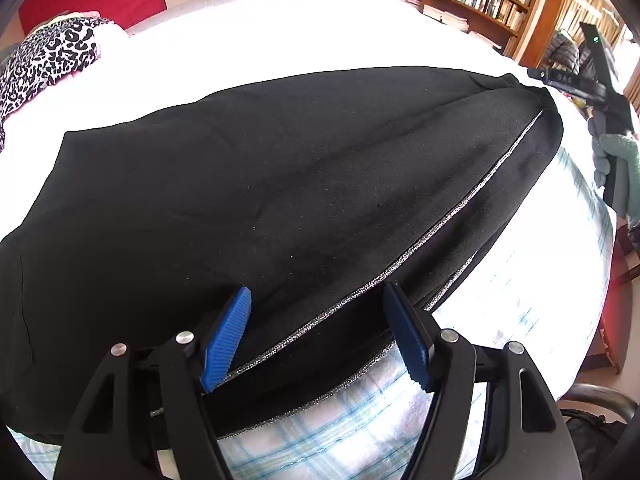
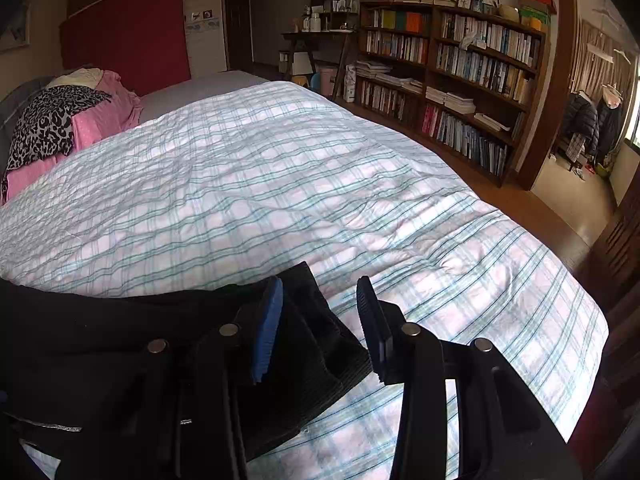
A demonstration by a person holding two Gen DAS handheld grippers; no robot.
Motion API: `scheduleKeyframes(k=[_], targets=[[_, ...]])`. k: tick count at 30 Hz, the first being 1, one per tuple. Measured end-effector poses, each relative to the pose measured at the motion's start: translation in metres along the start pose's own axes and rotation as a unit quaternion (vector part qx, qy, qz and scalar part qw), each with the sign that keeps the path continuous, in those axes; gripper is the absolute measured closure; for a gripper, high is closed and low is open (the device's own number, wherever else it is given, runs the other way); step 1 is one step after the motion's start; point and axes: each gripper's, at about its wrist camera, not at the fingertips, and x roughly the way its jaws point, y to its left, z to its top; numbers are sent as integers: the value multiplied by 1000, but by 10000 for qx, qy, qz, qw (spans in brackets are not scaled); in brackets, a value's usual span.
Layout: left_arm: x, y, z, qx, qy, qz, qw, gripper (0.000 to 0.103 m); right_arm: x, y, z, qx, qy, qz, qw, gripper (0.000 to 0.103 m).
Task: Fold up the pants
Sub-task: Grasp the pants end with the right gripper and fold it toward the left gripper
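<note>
Black pants (image 1: 280, 184) with a thin silver side stripe lie flat across the plaid bed cover (image 1: 520, 312), legs stacked one on the other. My left gripper (image 1: 316, 336) is open, its blue pads straddling the striped near edge of the pants. My right gripper (image 2: 320, 328) is open over the ribbed black cuff end of the pants (image 2: 316, 344), which lies between its fingers. The right gripper also shows at the far right of the left wrist view (image 1: 596, 92), held by a gloved hand.
A leopard-print cloth (image 2: 48, 124) and pink clothes (image 2: 108, 116) are piled near the head of the bed. A tall bookshelf (image 2: 460, 64) lines the far wall beyond the wooden floor. The bed's right edge (image 2: 580, 360) drops off close by.
</note>
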Motion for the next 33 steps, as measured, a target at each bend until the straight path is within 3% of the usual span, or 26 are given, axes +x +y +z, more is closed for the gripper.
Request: scheduleKeyframes(k=[2,4,8,14,26,33], targets=[[-4,5,-3,-14,-8,-3,10000,35,-14,11,4,-27,-116,121,9999,63],[-5,7,-2,-44,-10,-21,10000,35,-22,31,1,-171,-75,505,9985,63],[-6,10,-5,-53,-39,8,10000,35,-17,71,-18,-572,297,905,9938,63],[-6,1,-7,-34,-80,47,10000,35,8,79,-41,-730,671,761,9922,63],[-9,-6,-14,0,-151,116,9998,34,3,70,-38,-597,553,510,9954,66],[-9,-11,-16,2,-199,172,9997,33,22,73,-54,-836,658,436,9934,66]])
